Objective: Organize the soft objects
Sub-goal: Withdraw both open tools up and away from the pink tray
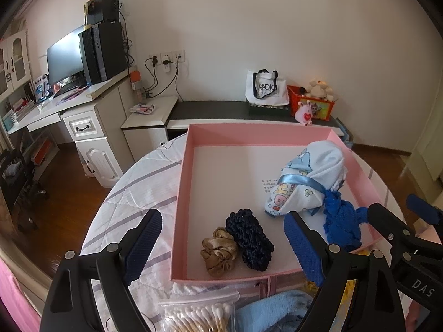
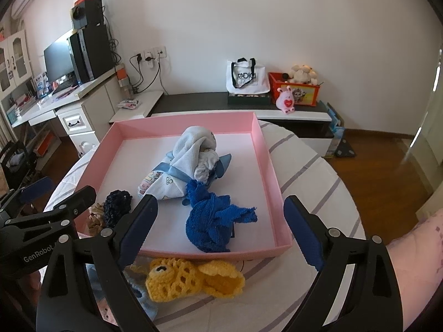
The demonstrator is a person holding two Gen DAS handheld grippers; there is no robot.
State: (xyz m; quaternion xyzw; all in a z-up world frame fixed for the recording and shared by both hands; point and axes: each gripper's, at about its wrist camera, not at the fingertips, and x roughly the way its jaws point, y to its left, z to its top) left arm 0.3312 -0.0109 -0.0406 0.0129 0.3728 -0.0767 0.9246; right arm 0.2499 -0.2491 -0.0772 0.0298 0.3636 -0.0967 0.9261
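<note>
Left wrist view shows our left gripper (image 1: 221, 242) with jaws spread wide and nothing between the pads, hovering over the near edge of the pink box (image 1: 182, 182). Below the gap, inside the box, a tan satin scrunchie (image 1: 218, 251) lies touching a dark navy scrunchie (image 1: 249, 239). Further in, a pale blue printed cloth bundle (image 1: 304, 182) tied with a blue ribbon lies beside a royal blue towel piece (image 1: 342, 224). Near us, outside the box, we see a bag of cotton swabs (image 1: 199, 315) and a light blue cloth (image 1: 274, 312).

From the right wrist view, our right gripper (image 2: 220, 231) is likewise wide apart and empty, poised above the box's near wall (image 2: 221, 256). Between its fingers sits the blue towel piece (image 2: 216, 221), with the bundle (image 2: 188, 166) behind it. A yellow crocheted item (image 2: 191, 278) lies on the striped quilted tablecloth (image 2: 310, 171), just outside the box's front.
</note>
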